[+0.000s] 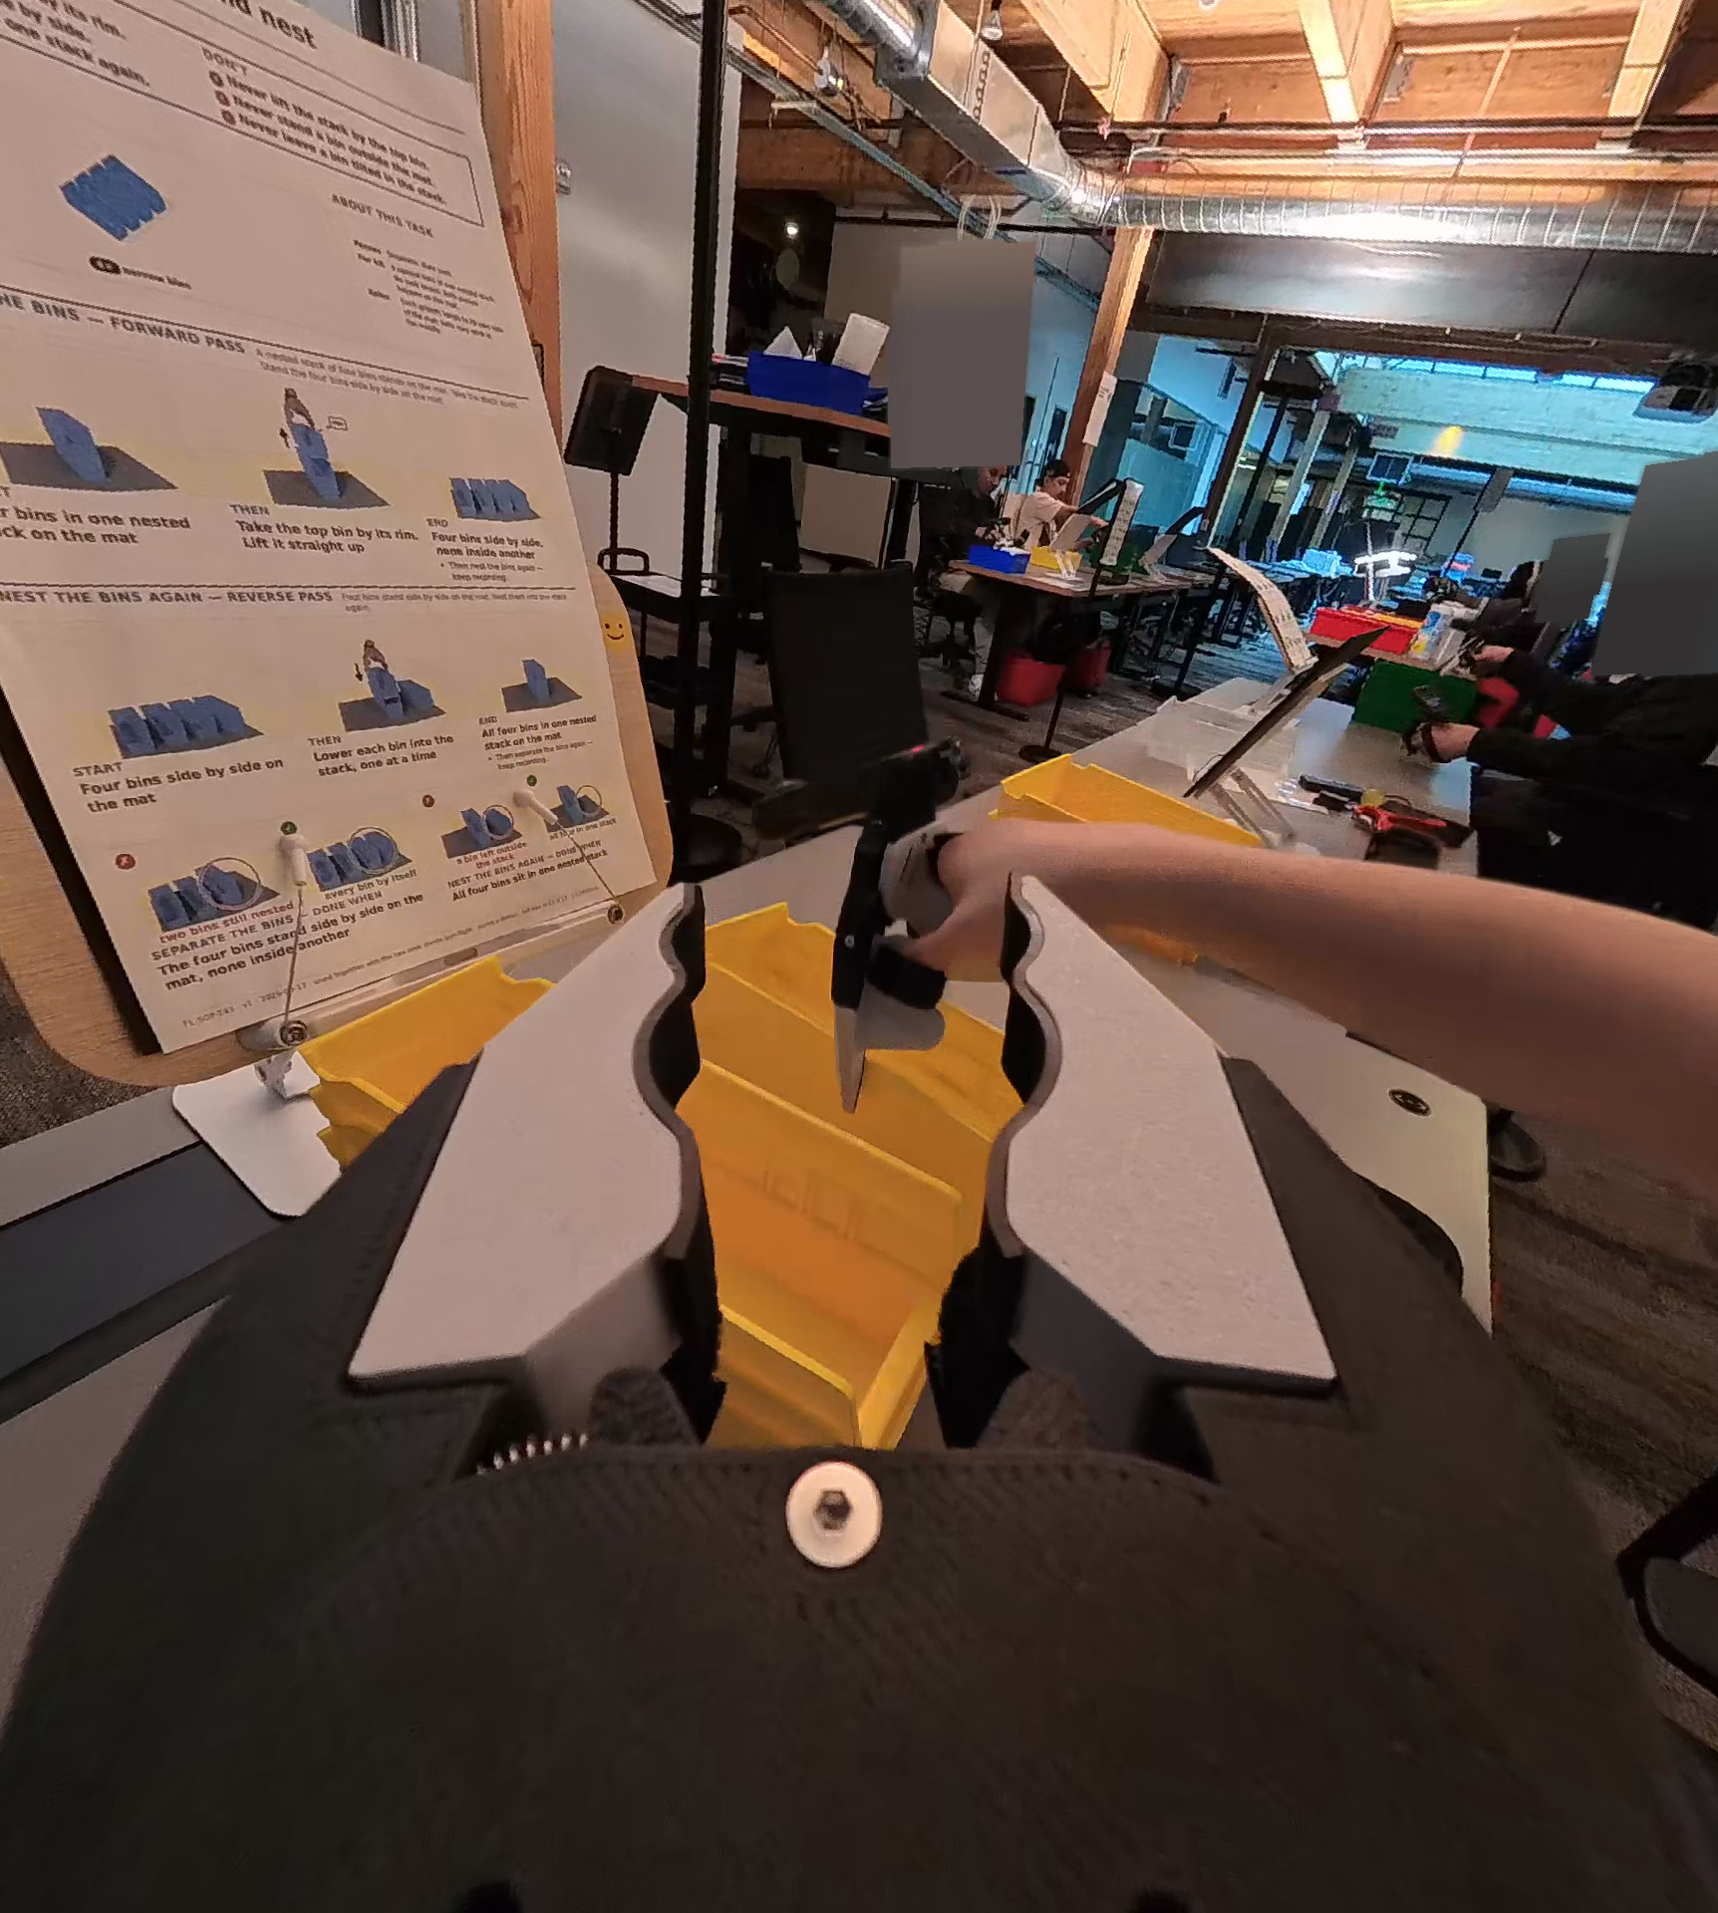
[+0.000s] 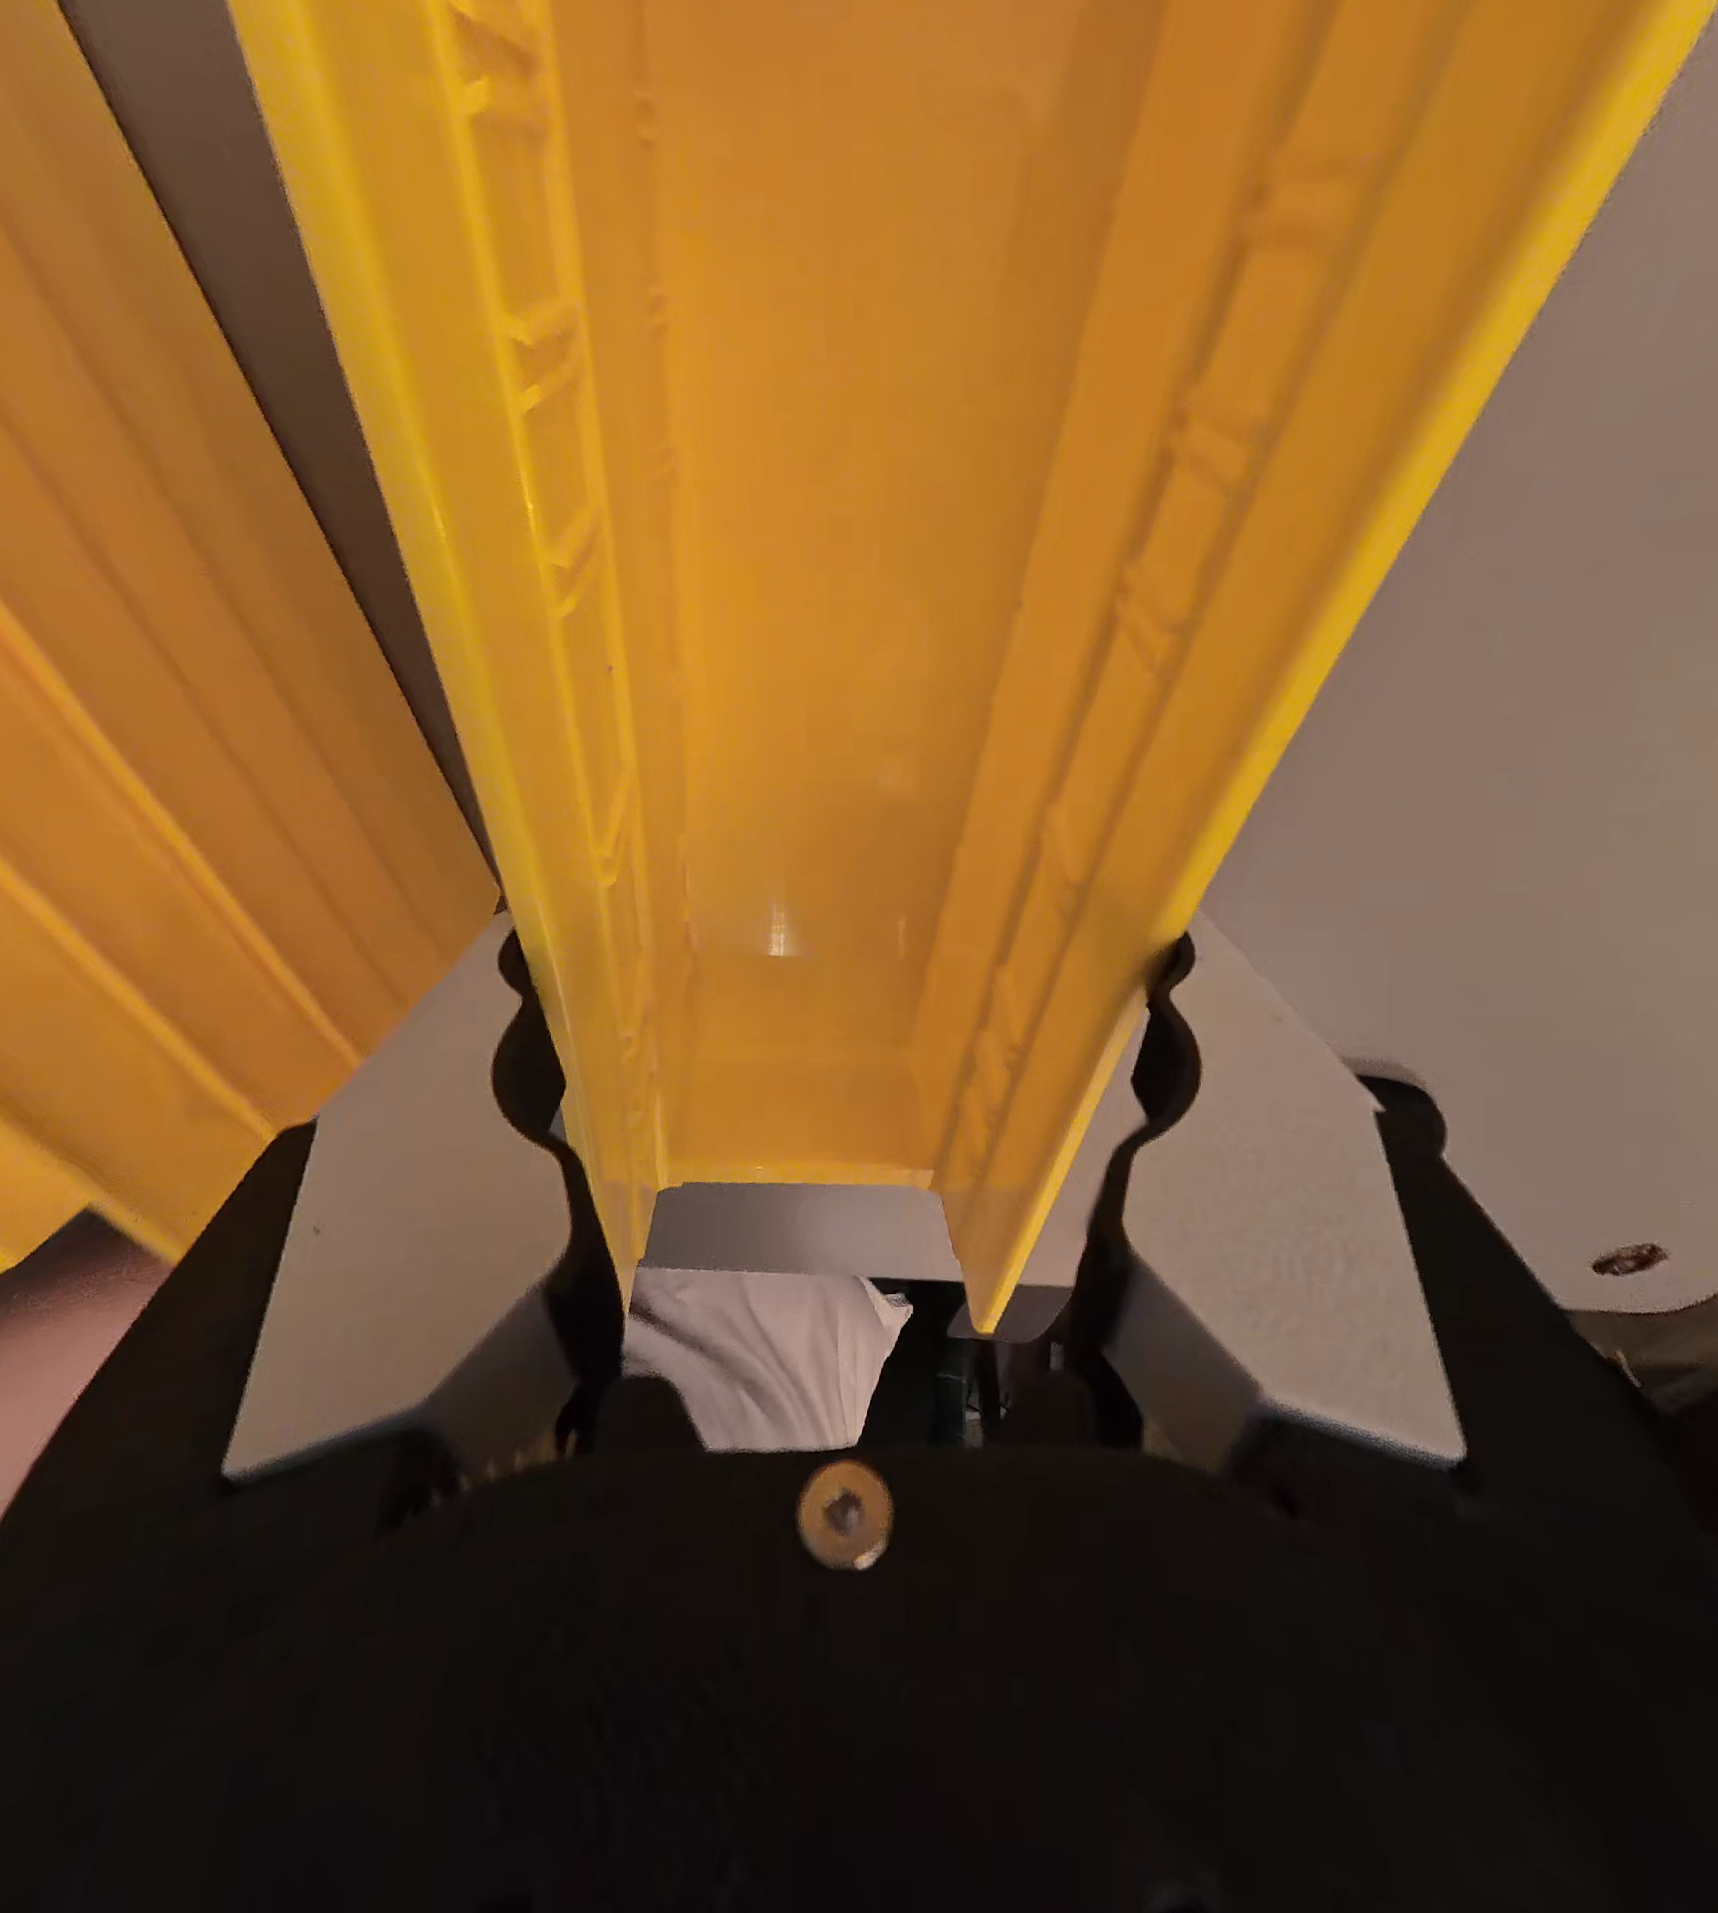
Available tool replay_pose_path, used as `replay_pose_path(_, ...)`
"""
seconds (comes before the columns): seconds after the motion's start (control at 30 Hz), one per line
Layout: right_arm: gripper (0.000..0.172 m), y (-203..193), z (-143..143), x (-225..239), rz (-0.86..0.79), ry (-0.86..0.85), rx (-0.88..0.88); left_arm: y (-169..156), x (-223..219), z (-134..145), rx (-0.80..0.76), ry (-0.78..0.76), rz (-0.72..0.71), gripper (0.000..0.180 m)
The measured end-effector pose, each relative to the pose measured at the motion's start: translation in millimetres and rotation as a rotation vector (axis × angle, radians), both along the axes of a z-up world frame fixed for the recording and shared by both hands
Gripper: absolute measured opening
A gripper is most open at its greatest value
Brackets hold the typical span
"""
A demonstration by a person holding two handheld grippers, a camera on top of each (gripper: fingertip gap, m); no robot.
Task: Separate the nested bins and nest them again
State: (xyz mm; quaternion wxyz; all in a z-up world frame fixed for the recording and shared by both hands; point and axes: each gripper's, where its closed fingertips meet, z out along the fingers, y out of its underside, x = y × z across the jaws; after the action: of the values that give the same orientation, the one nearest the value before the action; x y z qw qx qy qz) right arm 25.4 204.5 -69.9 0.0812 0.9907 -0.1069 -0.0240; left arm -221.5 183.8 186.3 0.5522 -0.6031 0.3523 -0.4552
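Right wrist view showed the right gripper (image 2: 839,1046) pinching a yellow bin (image 2: 834,518) across its width, beside the nested stack (image 2: 109,725)—a snagged rim might tip it. Left gripper (image 1: 850,1035) hovered spread above the stack.

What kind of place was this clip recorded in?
Probably an open-plan workshop or lab used for recording tasks: exposed timber beams and ducting overhead, rows of work tables where other people handle coloured bins, and an illustrated instruction sheet propped beside the yellow bins.
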Motion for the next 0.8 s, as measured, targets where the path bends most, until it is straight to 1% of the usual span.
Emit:
replay_pose_path(0.1,0.117,-4.0,-19.1,-2.4,0.012,0.003,-0.025,-0.9,4.4,-2.4,0.000,0.017,-0.007,0.057)
replay_pose_path(0.2,0.120,-7.7,-30.0,-1.5,0.011,-0.007,-0.045,-1.5,7.7,-3.5,0.003,0.026,-0.010,0.057)
replay_pose_path(0.23,0.124,-8.4,-31.8,-0.6,0.007,-0.012,-0.049,-1.7,8.7,-4.1,0.001,0.028,-0.012,0.057)
replay_pose_path(0.37,0.128,-8.0,-30.0,1.0,0.020,-0.031,-0.033,-1.9,10.6,-7.3,-0.002,0.046,-0.017,0.057)
replay_pose_path(0.47,0.127,-2.8,-13.6,-2.9,0.059,-0.029,0.015,-1.6,9.1,-7.3,-0.004,0.046,-0.014,0.057)
replay_pose_path(0.6,0.126,17.2,30.3,-22.8,0.103,0.033,0.176,-0.6,6.6,-6.8,-0.006,0.040,-0.010,0.057)
replay_pose_path(0.63,0.121,23.7,41.7,-33.9,0.114,0.068,0.238,-0.3,6.1,-7.1,-0.007,0.041,-0.010,0.058)
replay_pose_path(0.7,0.106,30.0,59.6,-63.5,0.157,0.169,0.325,0.3,5.5,-7.8,-0.012,0.042,-0.009,0.058)
replay_pose_path(0.73,0.102,29.2,64.2,-77.8,0.166,0.218,0.343,0.6,5.3,-8.0,-0.013,0.042,-0.008,0.058)
replay_pose_path(0.8,0.079,22.9,64.3,-102.6,0.197,0.296,0.337,0.6,5.8,-8.7,-0.014,0.046,-0.008,0.058)
